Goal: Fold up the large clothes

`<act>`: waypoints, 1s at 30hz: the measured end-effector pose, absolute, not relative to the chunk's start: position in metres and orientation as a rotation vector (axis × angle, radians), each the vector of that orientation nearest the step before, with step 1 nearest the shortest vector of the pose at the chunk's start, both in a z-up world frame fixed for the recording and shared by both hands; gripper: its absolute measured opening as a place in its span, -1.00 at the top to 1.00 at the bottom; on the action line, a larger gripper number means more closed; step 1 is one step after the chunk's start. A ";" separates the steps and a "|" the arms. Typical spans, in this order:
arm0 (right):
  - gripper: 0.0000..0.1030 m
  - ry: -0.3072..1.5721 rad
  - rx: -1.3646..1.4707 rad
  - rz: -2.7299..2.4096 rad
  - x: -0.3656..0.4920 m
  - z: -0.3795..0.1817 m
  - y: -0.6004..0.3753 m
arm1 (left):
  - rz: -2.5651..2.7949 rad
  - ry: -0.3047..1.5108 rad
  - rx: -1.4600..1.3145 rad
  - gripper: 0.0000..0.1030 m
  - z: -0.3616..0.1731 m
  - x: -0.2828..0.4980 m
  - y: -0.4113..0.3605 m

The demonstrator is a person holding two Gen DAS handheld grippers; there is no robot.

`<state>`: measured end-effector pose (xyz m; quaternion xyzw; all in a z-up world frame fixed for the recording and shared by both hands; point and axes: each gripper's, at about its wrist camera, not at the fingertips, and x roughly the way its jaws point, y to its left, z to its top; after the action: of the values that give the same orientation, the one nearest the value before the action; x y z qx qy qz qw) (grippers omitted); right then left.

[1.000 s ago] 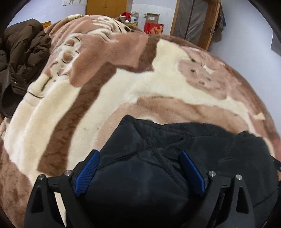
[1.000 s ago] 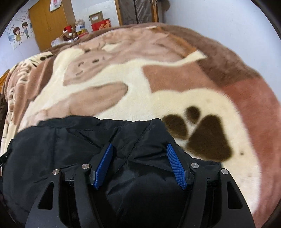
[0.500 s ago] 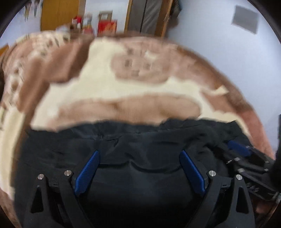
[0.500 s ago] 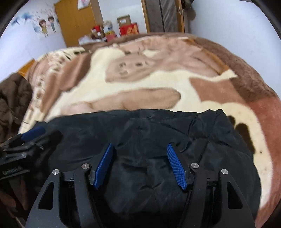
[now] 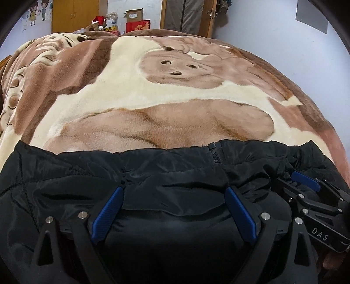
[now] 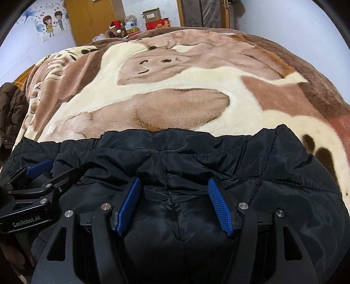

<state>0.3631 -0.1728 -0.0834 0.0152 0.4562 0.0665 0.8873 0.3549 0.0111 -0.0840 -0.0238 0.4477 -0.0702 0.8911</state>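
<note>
A black quilted jacket (image 5: 175,170) lies folded on the near part of a brown and cream plush blanket (image 5: 175,87); its zipper end shows at the far edge. It also fills the near part of the right wrist view (image 6: 196,157). My left gripper (image 5: 174,192) is open, its blue pads resting on the jacket with fabric bulging between them. My right gripper (image 6: 172,185) is open in the same way. Each gripper shows in the other's view: the right one at the right (image 5: 306,183), the left one at the left (image 6: 39,168).
A dark brown coat (image 6: 11,109) lies at the blanket's left edge. Behind the bed stand a wooden wardrobe (image 6: 91,19), cardboard and red boxes (image 6: 155,19) and a Santa hat toy (image 6: 116,26). A white wall runs along the right.
Both grippers swung toward each other over the jacket. Each view moved from a jacket corner to its middle, and the other gripper came into sight. The jacket now lies spread wide.
</note>
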 end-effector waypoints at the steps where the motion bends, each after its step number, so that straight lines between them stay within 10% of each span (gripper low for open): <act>1: -0.23 0.947 0.030 0.136 0.364 -0.084 -0.172 | -0.146 0.929 -0.049 -0.86 -0.084 0.355 0.011; 15: -0.23 0.962 0.001 0.133 0.362 -0.069 -0.170 | -0.150 0.960 -0.036 -0.81 -0.073 0.358 0.013; 22: -0.23 0.846 0.023 0.069 0.329 -0.011 -0.213 | -0.109 0.863 -0.068 -0.52 -0.019 0.329 0.072; 26: -0.23 0.958 0.012 0.011 0.342 -0.049 -0.244 | -0.022 0.931 -0.080 0.16 -0.044 0.333 0.117; 30: -0.23 0.963 0.042 0.006 0.354 -0.064 -0.246 | -0.043 0.931 -0.069 0.17 -0.062 0.337 0.118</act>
<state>0.3542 -0.2459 -0.0645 0.0203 0.4632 0.0027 0.8860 0.3367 0.1180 -0.0615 -0.0333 0.4489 -0.0207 0.8927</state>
